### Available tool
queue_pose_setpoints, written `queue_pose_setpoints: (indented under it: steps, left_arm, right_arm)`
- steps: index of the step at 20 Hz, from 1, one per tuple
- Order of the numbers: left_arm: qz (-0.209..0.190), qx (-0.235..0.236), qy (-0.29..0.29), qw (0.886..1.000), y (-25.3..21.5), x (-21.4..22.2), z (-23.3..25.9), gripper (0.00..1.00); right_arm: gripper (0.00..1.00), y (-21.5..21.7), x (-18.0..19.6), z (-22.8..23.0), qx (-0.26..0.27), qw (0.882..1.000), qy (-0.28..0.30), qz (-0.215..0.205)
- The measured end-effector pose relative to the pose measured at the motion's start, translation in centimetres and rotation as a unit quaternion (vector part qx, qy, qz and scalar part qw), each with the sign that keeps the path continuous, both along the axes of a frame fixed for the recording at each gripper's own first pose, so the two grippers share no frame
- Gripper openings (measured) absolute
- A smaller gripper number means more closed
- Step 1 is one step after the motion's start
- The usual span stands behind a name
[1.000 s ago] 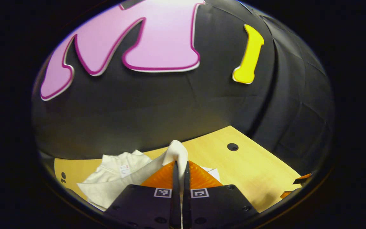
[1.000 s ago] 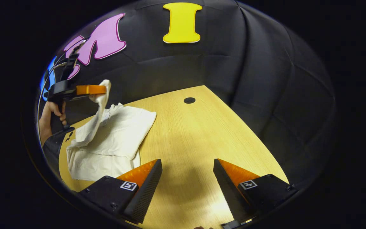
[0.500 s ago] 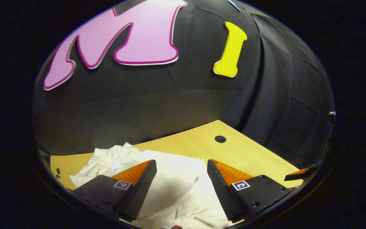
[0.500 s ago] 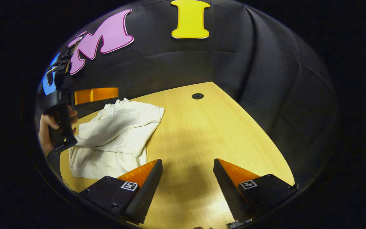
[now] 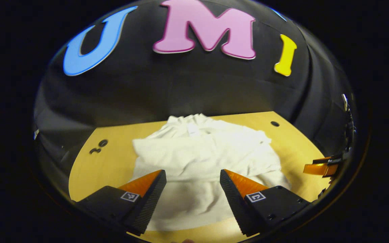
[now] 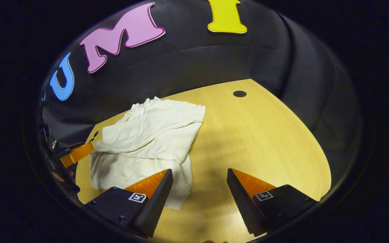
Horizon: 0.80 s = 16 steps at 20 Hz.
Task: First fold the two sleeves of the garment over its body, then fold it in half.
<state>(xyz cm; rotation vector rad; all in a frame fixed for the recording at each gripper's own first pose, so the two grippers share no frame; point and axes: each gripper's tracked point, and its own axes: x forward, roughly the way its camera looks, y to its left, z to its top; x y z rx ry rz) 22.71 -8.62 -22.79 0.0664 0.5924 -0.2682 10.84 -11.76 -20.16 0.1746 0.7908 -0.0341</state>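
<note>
The left tool (image 5: 192, 175) hangs above the near hem of the garment (image 5: 204, 158) with its fingers spread wide and nothing between them. The garment, a white long-sleeved top, lies on the wooden bench (image 5: 110, 162) toward its left side, collar toward the far edge, with both sleeves apparently laid across the body. It looks light, thin and limp; it will drape and slide rather than keep a crease, so a pinch has to catch every layer at an edge. For the fold in half, the two corners of the near hem seem the best holds. To the right, the right tool (image 6: 199, 177) is also wide and empty, over bare bench just beside the garment's right edge.
</note>
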Motion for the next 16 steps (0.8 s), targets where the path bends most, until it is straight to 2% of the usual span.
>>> queue_pose_setpoints:
  steps: [3,7,11,15,16]
  left_arm:
    - [0.05,0.007,0.038,0.998,4.8,-1.7,-3.3,0.99]
    - [0.082,0.002,0.068,0.994,7.8,-3.2,-6.6,0.99]
    - [0.086,0.0,0.102,0.991,8.7,-4.9,-9.4,0.99]
    - [0.087,0.021,0.115,0.989,9.0,-5.1,-11.3,1.0]
    - [0.084,0.03,0.119,0.989,9.0,-5.2,-11.8,1.0]
  right_arm:
    - [0.99,2.6,-0.1,-1.2,-0.001,1.0,0.013,0.023]
    - [0.99,5.0,-0.8,-3.5,-0.013,0.998,0.042,0.043]
    - [0.99,5.6,-1.3,-5.7,-0.029,0.996,0.069,0.046]
    - [0.99,5.3,-1.8,-7.9,-0.03,0.994,0.099,0.031]
    - [0.99,5.2,-1.4,-7.5,-0.036,0.995,0.09,0.03]
